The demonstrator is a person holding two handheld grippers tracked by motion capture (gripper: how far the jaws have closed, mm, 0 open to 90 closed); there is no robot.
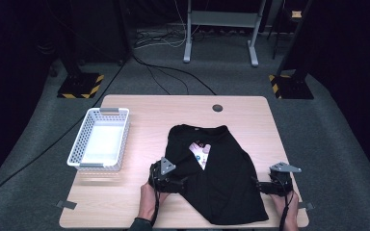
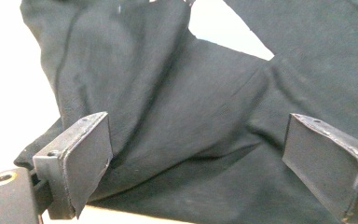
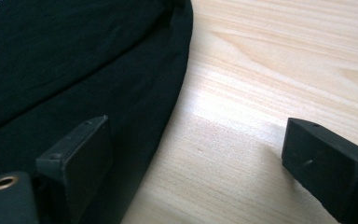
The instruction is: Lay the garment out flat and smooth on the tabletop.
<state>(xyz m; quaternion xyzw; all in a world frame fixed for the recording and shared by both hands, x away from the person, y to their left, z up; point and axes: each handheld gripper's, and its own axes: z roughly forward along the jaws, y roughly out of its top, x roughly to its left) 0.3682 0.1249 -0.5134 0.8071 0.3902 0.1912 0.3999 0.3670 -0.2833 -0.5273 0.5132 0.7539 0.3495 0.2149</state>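
Tongs first: our left gripper (image 1: 169,182) sits at the near left edge of the black T-shirt (image 1: 221,178), its jaws standing wide apart over the folded cloth and pressing on nothing, while our right gripper (image 1: 275,185) rests at the shirt's near right hem, also spread wide, one jaw over the fabric and the other over bare wood, with no cloth pinched between them.

Working down from the biggest thing, we have the wooden table (image 1: 144,211), pale and smooth, which we judge will let cloth slide easily. On it, right of centre and running toward the near edge, lies the shirt, partly folded, with one side laid over so that a patch of pale print (image 1: 200,153) peeks out near the middle. Well to the left stands a white perforated basket (image 1: 101,139).

We judge the shirt light, limp and thin: it will sag and unfold wherever we do not support it, and a single layer may slip out of a shallow pinch. It is not fragile, so a firm clamp does no harm. In the left gripper view the doubled fabric forms a soft ridge (image 2: 168,154) between the jaws, a good place to bite through both layers. On the right, the curved hem (image 3: 168,112) lies flat against the wood, so we would want to slide one jaw under the edge before closing, taking a deep bite.
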